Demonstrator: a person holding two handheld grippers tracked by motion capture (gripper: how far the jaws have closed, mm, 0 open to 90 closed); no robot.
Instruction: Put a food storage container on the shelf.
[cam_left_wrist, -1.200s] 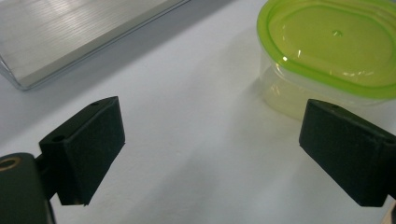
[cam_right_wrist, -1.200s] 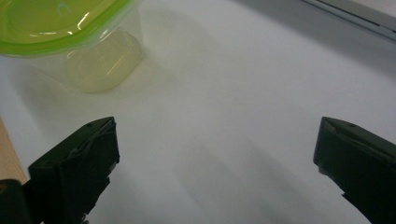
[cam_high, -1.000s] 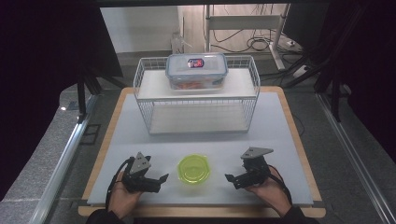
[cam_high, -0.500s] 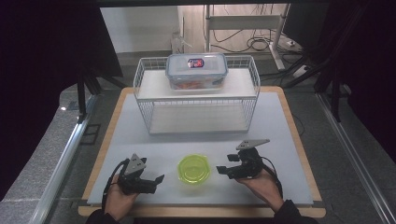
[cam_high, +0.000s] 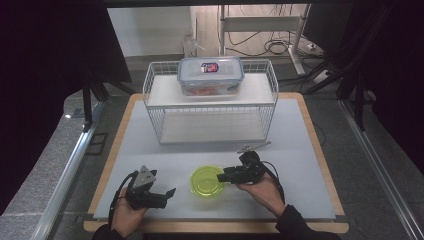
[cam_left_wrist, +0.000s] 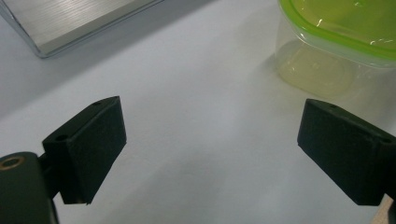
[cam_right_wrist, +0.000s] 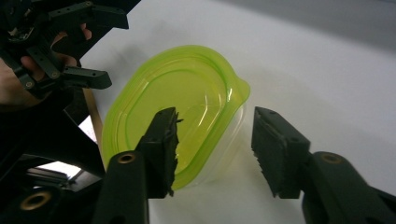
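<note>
A clear round container with a lime-green lid (cam_high: 206, 181) sits on the white table near the front edge. My right gripper (cam_high: 220, 177) reaches it from the right. In the right gripper view its jaws (cam_right_wrist: 215, 135) straddle the container's (cam_right_wrist: 177, 116) near rim, one above the lid and one outside the wall, with a gap still showing. They have just been closing. My left gripper (cam_high: 169, 195) rests left of the container, open and empty. In the left gripper view its jaws (cam_left_wrist: 210, 140) stand wide over bare table, with the container (cam_left_wrist: 345, 28) ahead at the right.
A white wire rack (cam_high: 210, 107) stands at the back middle of the table (cam_high: 300, 165), with a lidded clear storage box (cam_high: 210, 75) on its top shelf. The rack's base (cam_left_wrist: 70, 18) is visible in the left gripper view. The other hand's gripper (cam_right_wrist: 93, 46) appears beyond the container.
My right gripper has moved left to the container's edge and its jaws have narrowed around the rim. The left gripper has stayed where it was.
</note>
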